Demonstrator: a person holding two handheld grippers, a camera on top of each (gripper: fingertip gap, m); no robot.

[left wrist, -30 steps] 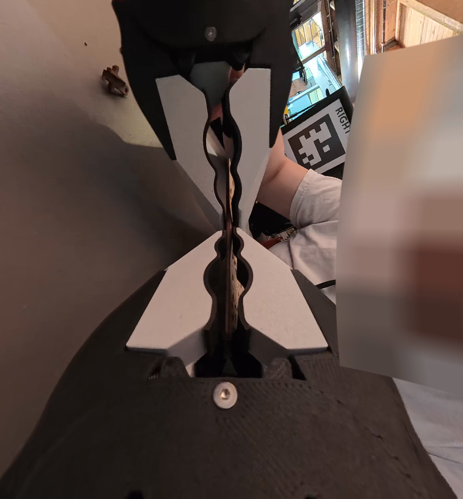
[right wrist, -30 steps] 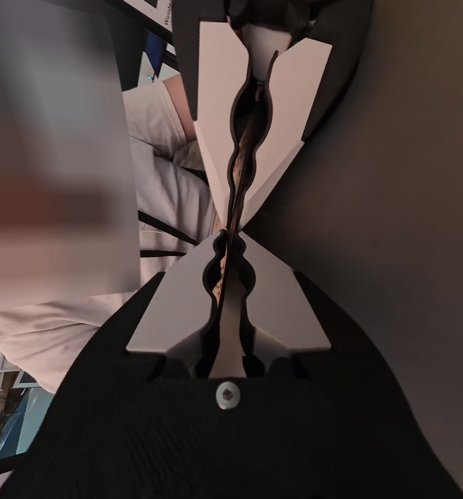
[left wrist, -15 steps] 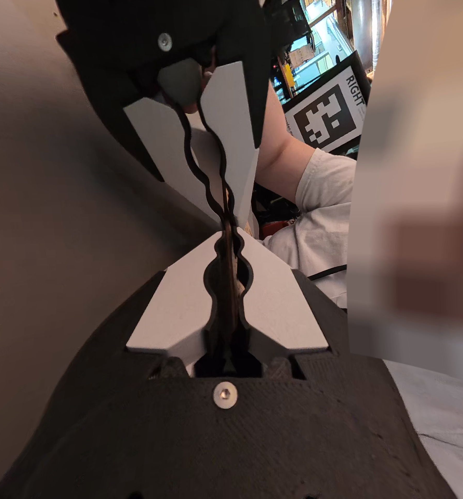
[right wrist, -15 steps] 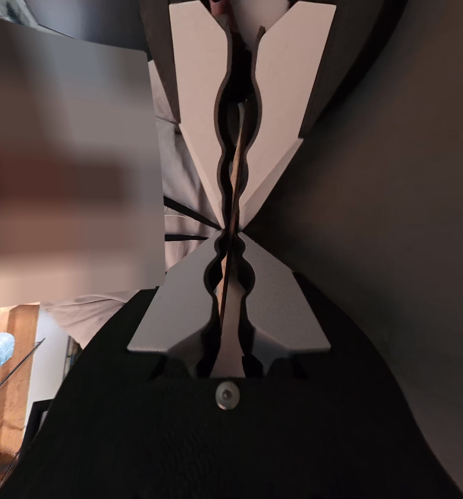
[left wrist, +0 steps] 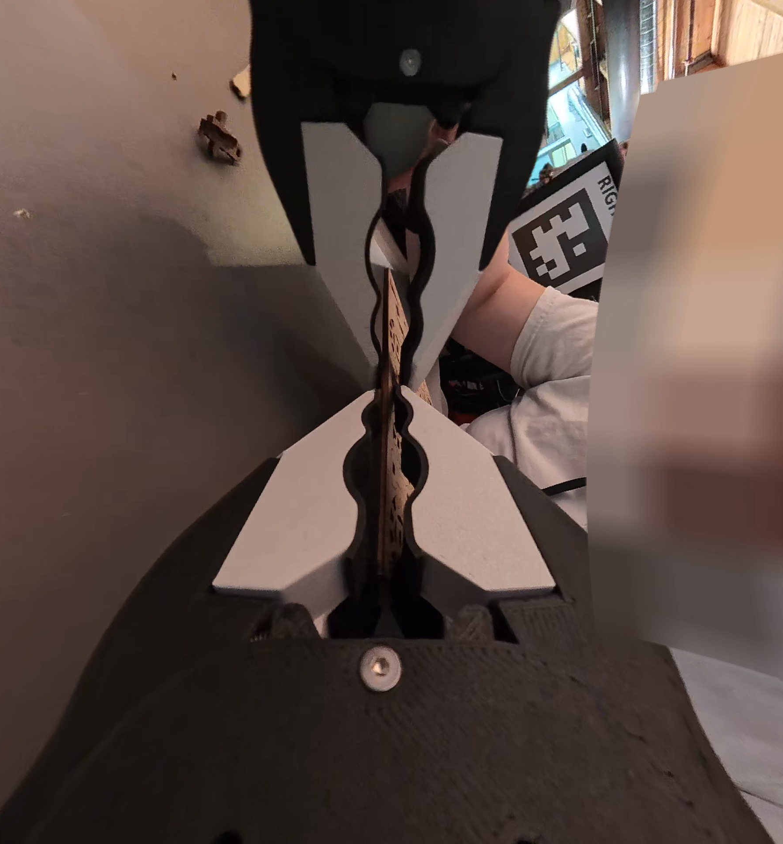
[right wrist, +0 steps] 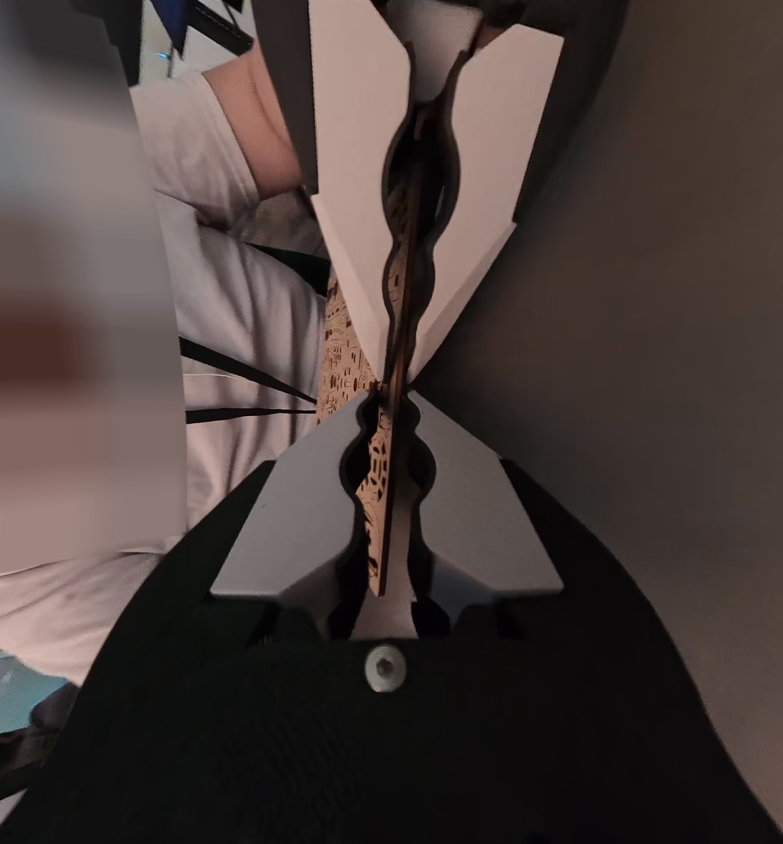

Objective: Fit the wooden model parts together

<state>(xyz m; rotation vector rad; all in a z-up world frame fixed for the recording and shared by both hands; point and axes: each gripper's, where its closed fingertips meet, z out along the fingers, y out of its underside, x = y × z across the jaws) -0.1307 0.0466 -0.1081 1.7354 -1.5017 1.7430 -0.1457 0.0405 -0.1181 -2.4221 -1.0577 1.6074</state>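
Note:
My two grippers face each other tip to tip above a grey table (left wrist: 84,411). My left gripper (left wrist: 387,392) is shut on a thin engraved wooden panel (left wrist: 392,502) seen edge-on. My right gripper (left wrist: 394,370) comes in from above, shut on a like panel (left wrist: 396,319). In the right wrist view my right gripper (right wrist: 392,395) grips its wooden panel (right wrist: 376,502), and the left gripper (right wrist: 399,372) is opposite, with engraved wood (right wrist: 341,356) showing beside its tips. The panels meet at the fingertips. I cannot tell whether they are joined.
A small dark wooden part (left wrist: 218,137) and a pale scrap (left wrist: 241,84) lie on the table behind the right gripper. A person's white sleeve (left wrist: 554,347) and arm are close on the right. A black-and-white marker card (left wrist: 563,237) stands behind.
The opposite gripper swung from tilted to straight in line with mine in both views. The small wooden part on the table has come back into the left wrist view. Both stay shut.

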